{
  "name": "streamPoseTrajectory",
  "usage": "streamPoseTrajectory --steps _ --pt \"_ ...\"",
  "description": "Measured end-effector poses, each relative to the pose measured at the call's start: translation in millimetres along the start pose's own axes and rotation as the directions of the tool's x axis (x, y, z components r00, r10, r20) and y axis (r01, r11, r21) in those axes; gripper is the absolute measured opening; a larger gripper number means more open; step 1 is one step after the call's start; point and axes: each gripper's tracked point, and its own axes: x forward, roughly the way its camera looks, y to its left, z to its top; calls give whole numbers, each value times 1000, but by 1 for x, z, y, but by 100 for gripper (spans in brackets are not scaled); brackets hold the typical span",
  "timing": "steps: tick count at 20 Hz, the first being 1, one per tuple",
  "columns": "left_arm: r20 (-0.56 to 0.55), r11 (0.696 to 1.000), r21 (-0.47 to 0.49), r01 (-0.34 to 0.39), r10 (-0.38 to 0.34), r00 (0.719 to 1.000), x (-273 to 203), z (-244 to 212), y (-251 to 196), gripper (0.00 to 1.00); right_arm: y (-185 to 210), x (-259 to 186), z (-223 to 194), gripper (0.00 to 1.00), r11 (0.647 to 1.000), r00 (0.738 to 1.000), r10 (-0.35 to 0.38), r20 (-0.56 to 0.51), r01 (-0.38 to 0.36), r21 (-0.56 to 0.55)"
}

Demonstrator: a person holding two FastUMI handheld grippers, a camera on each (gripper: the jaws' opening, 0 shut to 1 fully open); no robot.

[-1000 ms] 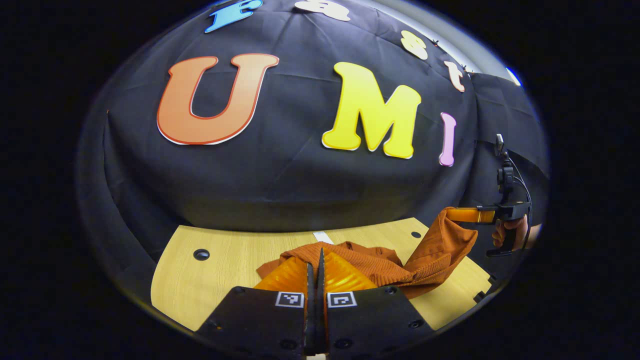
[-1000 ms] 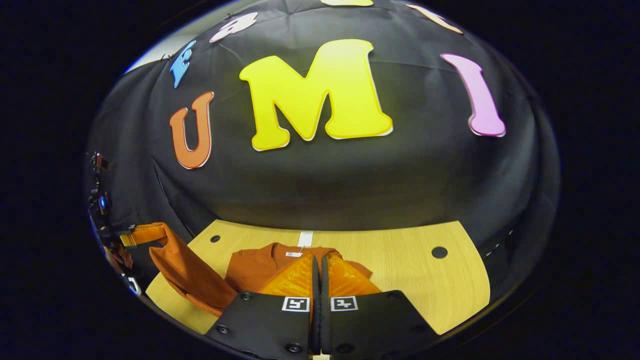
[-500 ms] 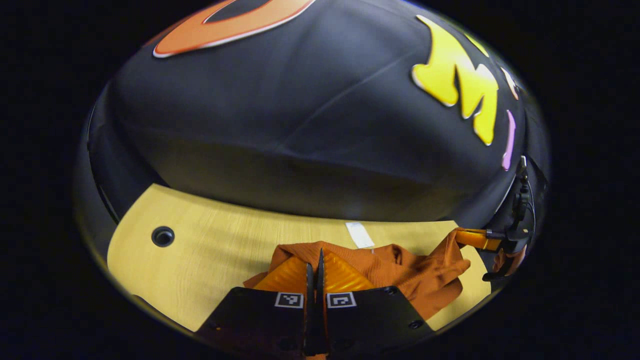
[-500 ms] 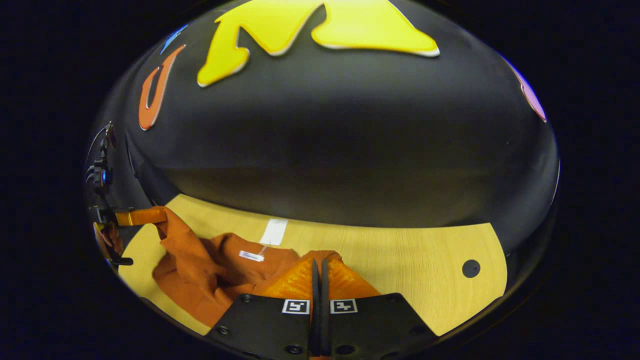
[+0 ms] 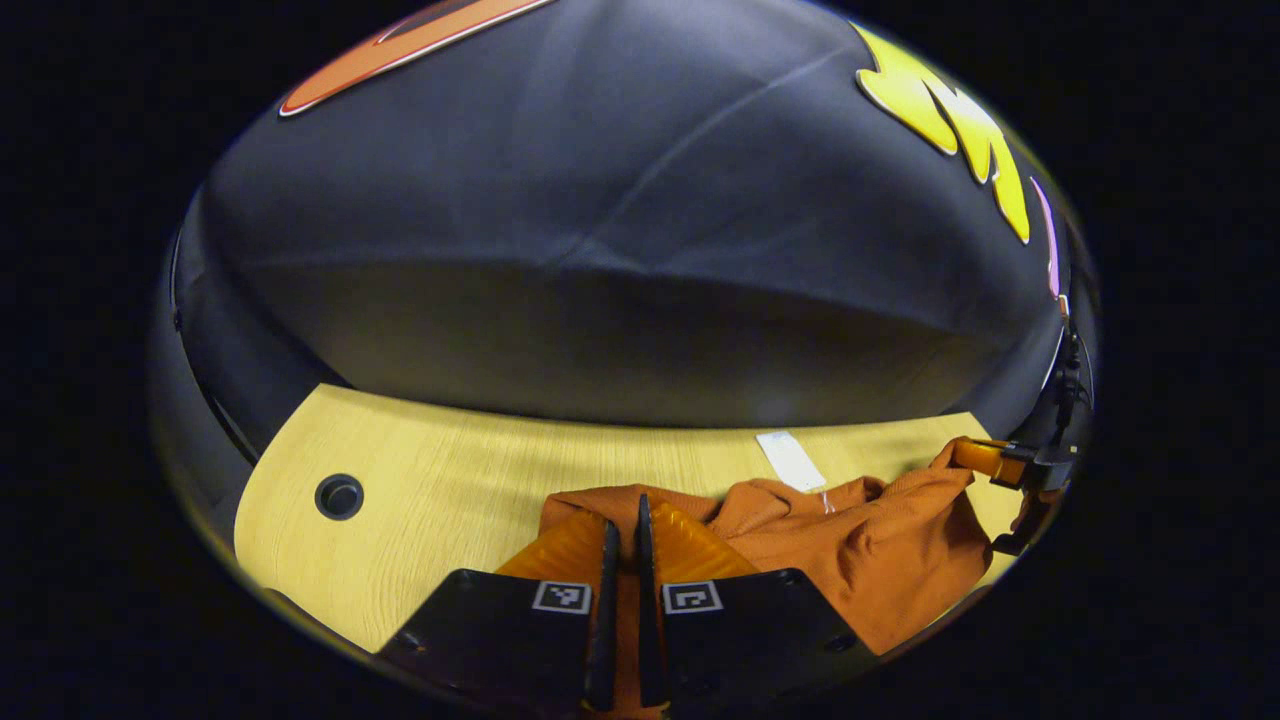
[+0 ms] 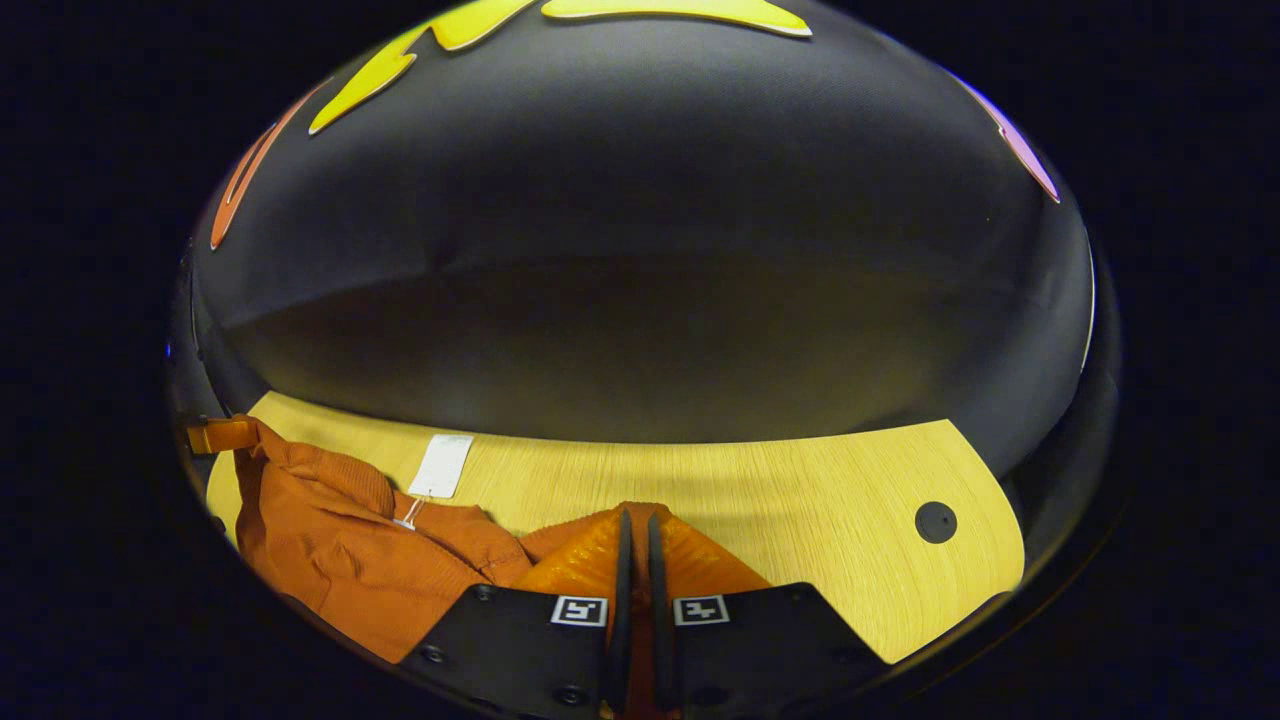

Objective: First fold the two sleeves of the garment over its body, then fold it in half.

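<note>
Each pair of jaws stands nearly closed with orange cloth pinched in the slit: the left gripper (image 5: pixel 622 530) and the right gripper (image 6: pixel 636 545) both hold an edge of the garment (image 5: pixel 880 545). It lies low on the desk (image 5: pixel 440 490), bunched between the two grippers, its white tag (image 6: pixel 440 465) resting on the wood near the neck. I'd judge the halving fold is being laid down; whether the sleeves sit neatly inside I cannot tell. Release and smoothing remain.
</note>
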Motion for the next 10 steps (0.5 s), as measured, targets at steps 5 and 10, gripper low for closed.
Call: streamPoseTrajectory --steps 5,10 --pt "82 996 28 -79 76 994 -38 37 4 100 -16 -47 37 58 998 998 -55 42 54 29" --pt "384 995 66 -79 48 922 -182 126 -54 100 6 -187 146 93 999 950 -20 312 10 34"
